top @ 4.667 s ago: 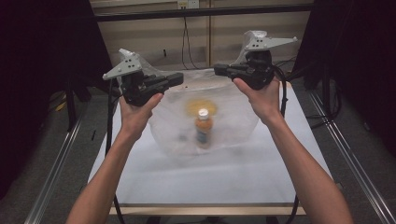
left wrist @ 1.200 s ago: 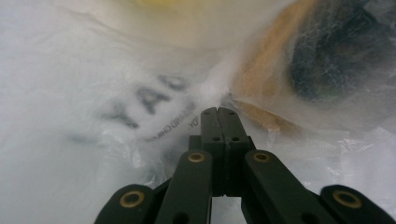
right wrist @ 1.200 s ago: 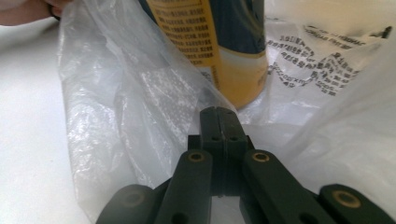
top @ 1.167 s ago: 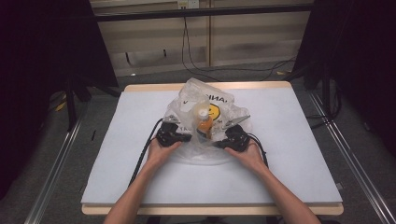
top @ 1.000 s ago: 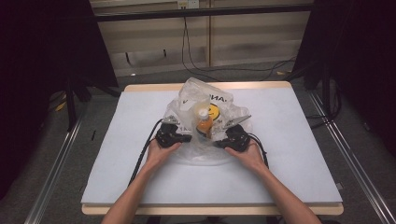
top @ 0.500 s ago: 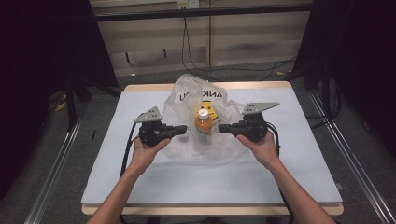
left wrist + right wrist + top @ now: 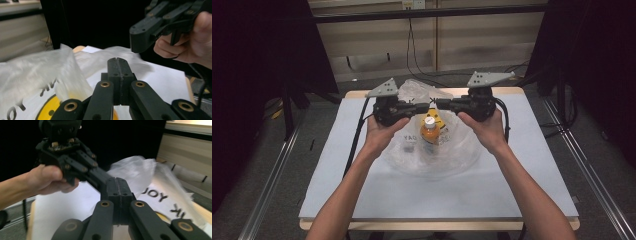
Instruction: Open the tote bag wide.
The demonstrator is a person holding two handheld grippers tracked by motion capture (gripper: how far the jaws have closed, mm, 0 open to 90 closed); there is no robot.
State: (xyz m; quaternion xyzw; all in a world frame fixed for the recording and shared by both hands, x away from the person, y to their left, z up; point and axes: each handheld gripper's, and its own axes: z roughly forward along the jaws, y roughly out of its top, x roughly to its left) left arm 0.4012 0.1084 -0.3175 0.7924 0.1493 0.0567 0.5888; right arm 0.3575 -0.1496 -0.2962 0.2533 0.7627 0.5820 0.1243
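While tongs (image 7: 432, 104) pinch bag (image 7: 452, 150), table edges distant

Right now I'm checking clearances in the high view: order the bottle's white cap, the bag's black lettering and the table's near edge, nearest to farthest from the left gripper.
1. White cap, just right of and below the left gripper.
2. Black lettering on the plastic bag, lower, beside the bottle.
3. Near edge of the table, far toward the person.

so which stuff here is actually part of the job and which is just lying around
Part of the job:
- plastic bag
- orange bottle standing in it
- left gripper, shut
- right gripper, shut

Just lying about:
- table
- cables hanging at the back wall
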